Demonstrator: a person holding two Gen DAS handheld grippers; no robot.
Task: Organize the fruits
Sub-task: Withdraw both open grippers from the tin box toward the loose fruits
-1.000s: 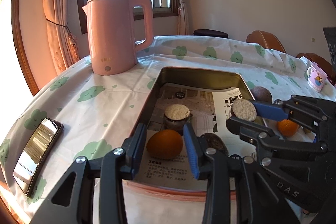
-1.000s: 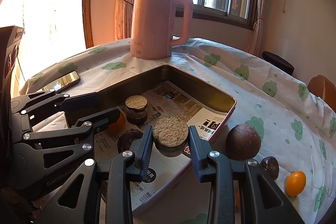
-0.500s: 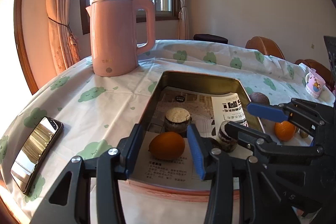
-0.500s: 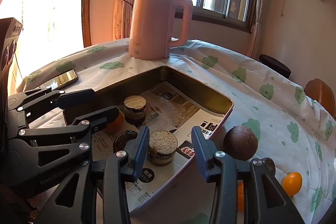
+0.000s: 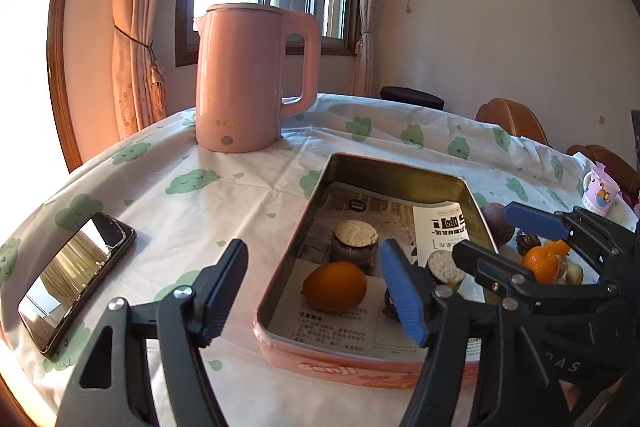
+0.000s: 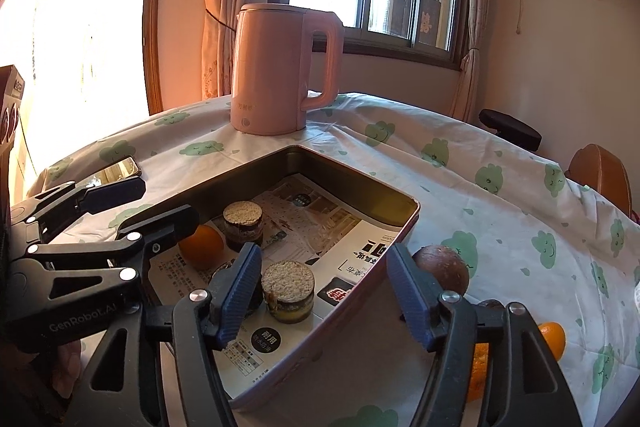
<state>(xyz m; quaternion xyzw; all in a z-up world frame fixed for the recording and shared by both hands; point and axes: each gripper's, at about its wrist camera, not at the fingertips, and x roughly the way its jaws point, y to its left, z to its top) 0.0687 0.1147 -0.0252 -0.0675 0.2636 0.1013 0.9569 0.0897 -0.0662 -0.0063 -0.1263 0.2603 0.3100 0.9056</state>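
Note:
A pink tin tray (image 5: 280,279) lined with newspaper lies on the table. In it are an orange (image 5: 335,285) and two crumb-topped round cakes (image 5: 355,241) (image 5: 443,267). My left gripper (image 5: 314,247) hovers over the tray's near left corner, its jaws opening, and the orange lies free beyond the pads. My right gripper (image 6: 324,255) is over the tray's near edge with its jaws opening too. One cake (image 6: 288,291) stands on the paper between its pads, untouched. Each gripper also shows in the other's view: right gripper (image 5: 504,239), left gripper (image 6: 148,203).
A pink kettle (image 5: 248,83) stands behind the tray and a phone (image 5: 72,267) lies at the left. Right of the tray sit a brown round fruit (image 6: 442,269), small oranges (image 5: 540,263) and a dark date (image 5: 526,241). A mug (image 5: 600,189) is at far right.
Both grippers have opened. The left let go of the orange, which now rests in the tray. The right lowered its cake onto the paper and released it.

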